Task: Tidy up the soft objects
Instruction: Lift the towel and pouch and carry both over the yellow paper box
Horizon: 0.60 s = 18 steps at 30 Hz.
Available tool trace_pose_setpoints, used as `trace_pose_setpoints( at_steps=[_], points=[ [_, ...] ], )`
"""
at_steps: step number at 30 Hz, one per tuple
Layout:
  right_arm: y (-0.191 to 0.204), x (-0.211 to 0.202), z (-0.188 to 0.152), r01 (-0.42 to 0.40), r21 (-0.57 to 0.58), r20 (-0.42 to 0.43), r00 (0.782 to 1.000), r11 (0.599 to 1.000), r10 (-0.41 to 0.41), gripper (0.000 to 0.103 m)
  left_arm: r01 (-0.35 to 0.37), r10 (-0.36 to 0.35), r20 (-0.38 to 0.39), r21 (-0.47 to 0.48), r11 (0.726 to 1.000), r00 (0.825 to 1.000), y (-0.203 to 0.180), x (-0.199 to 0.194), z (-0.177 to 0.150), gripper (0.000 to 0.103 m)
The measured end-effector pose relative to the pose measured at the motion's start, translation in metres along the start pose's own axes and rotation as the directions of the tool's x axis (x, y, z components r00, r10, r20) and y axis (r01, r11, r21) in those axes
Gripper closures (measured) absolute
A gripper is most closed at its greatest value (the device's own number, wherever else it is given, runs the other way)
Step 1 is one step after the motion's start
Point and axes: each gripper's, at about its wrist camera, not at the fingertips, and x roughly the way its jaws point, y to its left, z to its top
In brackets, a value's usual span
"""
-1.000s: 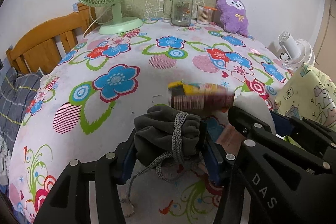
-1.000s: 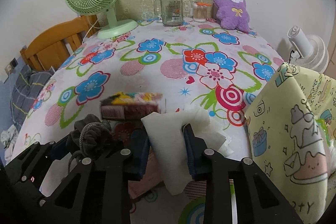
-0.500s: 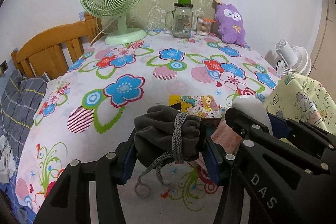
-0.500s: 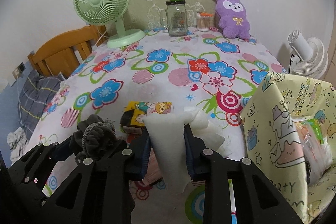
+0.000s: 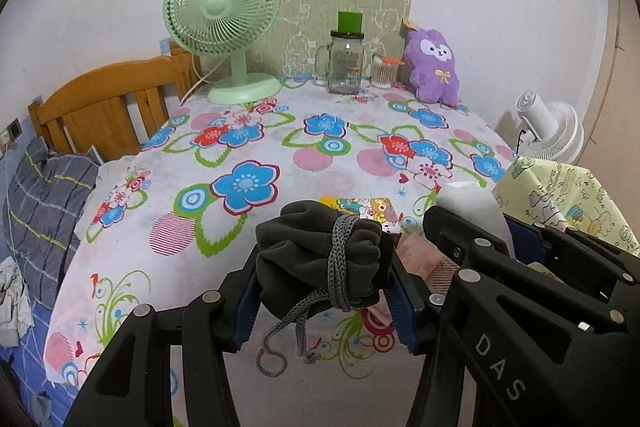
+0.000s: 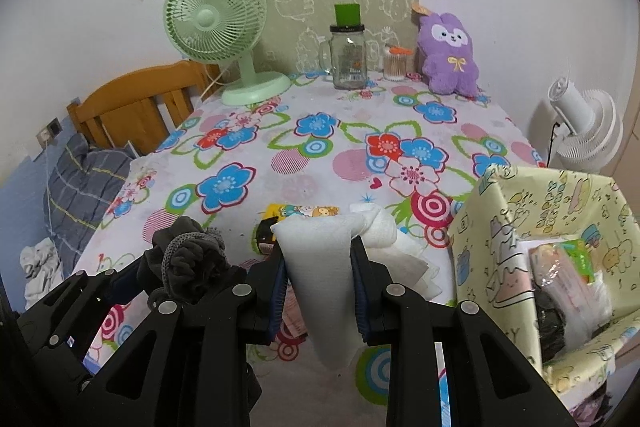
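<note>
Two tools, both loaded.
My left tool (image 5: 326,281) clamps the grey pouch (image 5: 320,255); my right tool (image 6: 320,291) pinches white cloth (image 6: 322,267), bin (image 6: 560,227) at three o'clock.

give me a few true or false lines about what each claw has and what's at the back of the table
1. The left claw is shut on a grey drawstring pouch. True.
2. The right claw is empty. False: it is shut on a white cloth.
3. The green fan stands to the right of the purple plush toy. False: the fan is on the left, the toy on the right.
4. A glass jar stands between the fan and the plush toy. True.
5. The yellow patterned bag is closed. False: it is open, with things inside.
</note>
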Motion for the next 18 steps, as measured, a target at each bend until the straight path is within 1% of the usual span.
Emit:
trace_pose_setpoints(
  at_steps=[9,18],
  points=[
    [0.004,-0.028,0.006,-0.005,-0.016,0.038,0.999,1.000,0.006,0.072,-0.011,0.011,0.040,-0.015,1.000,0.999,-0.001,-0.025,0.005,0.046],
    [0.005,-0.058,0.013,0.001,-0.017,0.092,0.996,1.000,0.001,0.072,-0.018,0.018,0.092,-0.008,1.000,0.996,-0.007,-0.052,0.012,0.046]
  ],
)
